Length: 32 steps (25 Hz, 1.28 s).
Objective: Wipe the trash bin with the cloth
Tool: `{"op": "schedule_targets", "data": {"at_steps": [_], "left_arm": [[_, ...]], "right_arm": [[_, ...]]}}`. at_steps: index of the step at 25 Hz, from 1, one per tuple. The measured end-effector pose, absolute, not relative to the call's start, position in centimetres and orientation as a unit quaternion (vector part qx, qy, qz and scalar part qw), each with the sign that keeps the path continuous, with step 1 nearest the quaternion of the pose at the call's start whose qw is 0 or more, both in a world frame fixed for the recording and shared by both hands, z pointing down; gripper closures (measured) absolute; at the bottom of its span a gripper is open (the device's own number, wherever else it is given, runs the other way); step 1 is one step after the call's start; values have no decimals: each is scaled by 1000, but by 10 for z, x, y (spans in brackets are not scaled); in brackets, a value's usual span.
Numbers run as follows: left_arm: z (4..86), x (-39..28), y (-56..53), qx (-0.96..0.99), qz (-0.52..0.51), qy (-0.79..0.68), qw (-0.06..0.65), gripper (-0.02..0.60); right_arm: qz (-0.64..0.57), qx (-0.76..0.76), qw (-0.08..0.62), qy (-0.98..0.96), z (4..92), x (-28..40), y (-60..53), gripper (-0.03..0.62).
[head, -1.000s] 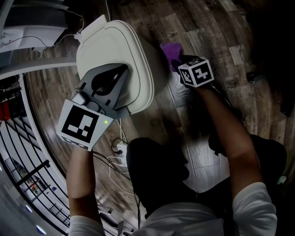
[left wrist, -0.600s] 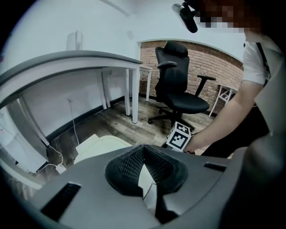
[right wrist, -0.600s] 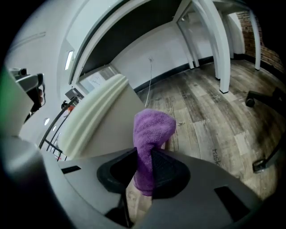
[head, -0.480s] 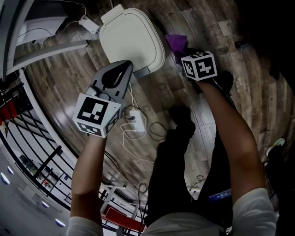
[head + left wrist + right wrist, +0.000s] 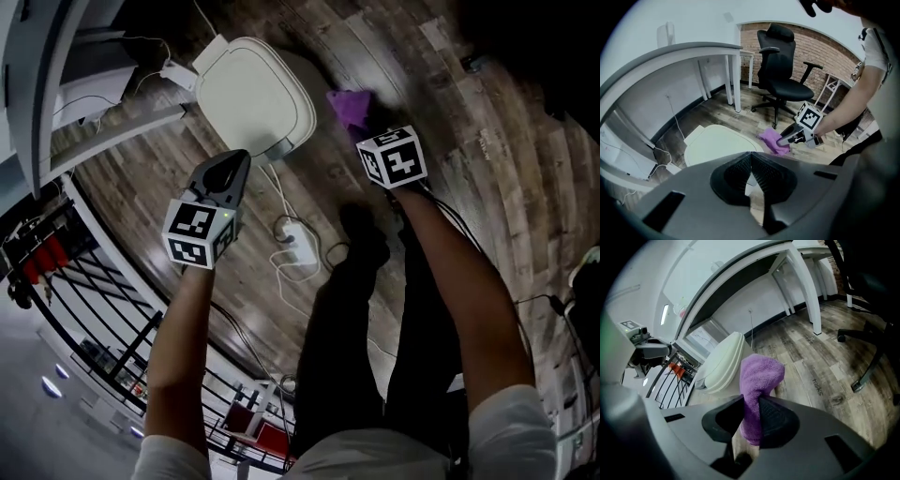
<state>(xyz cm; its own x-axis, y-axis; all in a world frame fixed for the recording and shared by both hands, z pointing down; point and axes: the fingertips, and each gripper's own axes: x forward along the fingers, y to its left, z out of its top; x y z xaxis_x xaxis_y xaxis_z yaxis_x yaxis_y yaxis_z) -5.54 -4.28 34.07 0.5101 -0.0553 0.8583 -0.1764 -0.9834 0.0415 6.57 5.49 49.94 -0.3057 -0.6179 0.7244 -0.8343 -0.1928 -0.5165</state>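
the left tongs (image 5: pixel 751 161) are fully closed, their dark ribbed pads pressed together with nothing between them. in the head view they hang over the wooden floor (image 5: pixel 469 141), their tip just short of the near edge of the trash bin (image 5: pixel 253 98) and not touching it

the right tongs (image 5: pixel 752 416) are clamped on the purple cloth (image 5: pixel 757 380), with the jaws held some way apart by its folded thickness. the cloth is pinched between the pads; its upper part bunches out past the tips and a short end hangs below them

the trash bin is white with rounded corners and its lid is down. it stands on the floor beside the leg of a white table (image 5: pixel 693 51). in the head view the cloth is held in the air just off the bin's right side, clear of it

a white power strip (image 5: pixel 298 242) with tangled cables lies on the floor between the person's arms, near their dark trouser legs. a black office chair (image 5: pixel 780 70) stands further back by a brick wall, and a black railing (image 5: pixel 103 309) runs along the left
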Motion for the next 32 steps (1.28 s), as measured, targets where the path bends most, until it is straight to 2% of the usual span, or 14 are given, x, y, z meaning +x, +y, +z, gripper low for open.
{"op": "schedule_targets", "data": {"at_steps": [8, 16, 22, 26, 30, 32], "left_arm": [[369, -48, -51, 856, 513, 27, 59, 577], [405, -36, -55, 860, 486, 157, -4, 577], [423, -32, -47, 850, 484, 205, -28, 577], [441, -39, -38, 838, 495, 228, -20, 577], [452, -42, -34, 841, 482, 242, 28, 578], [451, -41, -33, 845, 473, 247, 23, 577]], "right_arm": [[550, 628, 43, -549, 511, 50, 64, 507], [533, 692, -21, -486, 544, 11, 34, 507], [499, 719, -21, -483, 542, -19, 20, 507], [483, 734, -31, -477, 544, -28, 14, 507], [465, 746, -36, -476, 539, -38, 6, 507], [462, 746, -35, -477, 537, -47, 3, 507]]}}
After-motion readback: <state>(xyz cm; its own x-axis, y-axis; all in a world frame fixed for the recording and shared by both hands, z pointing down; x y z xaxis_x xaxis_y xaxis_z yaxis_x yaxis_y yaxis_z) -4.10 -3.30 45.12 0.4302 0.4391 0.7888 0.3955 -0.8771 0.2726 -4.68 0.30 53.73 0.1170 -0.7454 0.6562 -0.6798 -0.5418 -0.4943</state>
